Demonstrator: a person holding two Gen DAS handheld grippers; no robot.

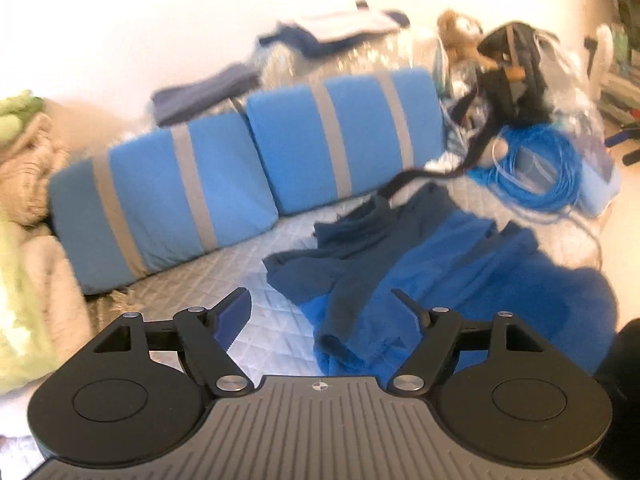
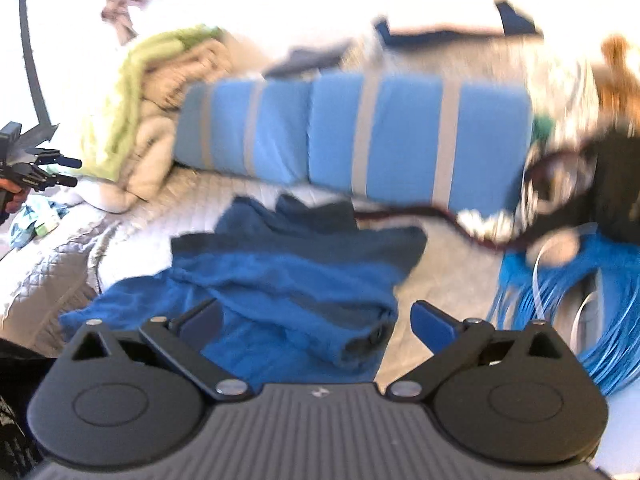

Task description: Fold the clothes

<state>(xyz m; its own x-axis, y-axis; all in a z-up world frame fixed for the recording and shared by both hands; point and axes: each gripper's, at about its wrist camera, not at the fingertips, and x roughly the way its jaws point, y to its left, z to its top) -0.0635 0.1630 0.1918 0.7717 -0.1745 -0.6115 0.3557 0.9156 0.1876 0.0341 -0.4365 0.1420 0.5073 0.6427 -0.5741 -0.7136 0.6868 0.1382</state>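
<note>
The left gripper (image 1: 320,312) hangs above the quilted bed cover (image 1: 192,280) with its jaws spread wide and nothing between them. Just ahead of it lies the blue garment (image 1: 448,280), rumpled across the cover in front of the blue striped cushions (image 1: 248,160), a darker layer on top of a brighter one. It looks only loosely gathered, so the folding seems at best half done. The right gripper (image 2: 316,320) is likewise wide apart and empty above the same garment, with the coil of blue cable (image 2: 580,300) off to its right.
</note>
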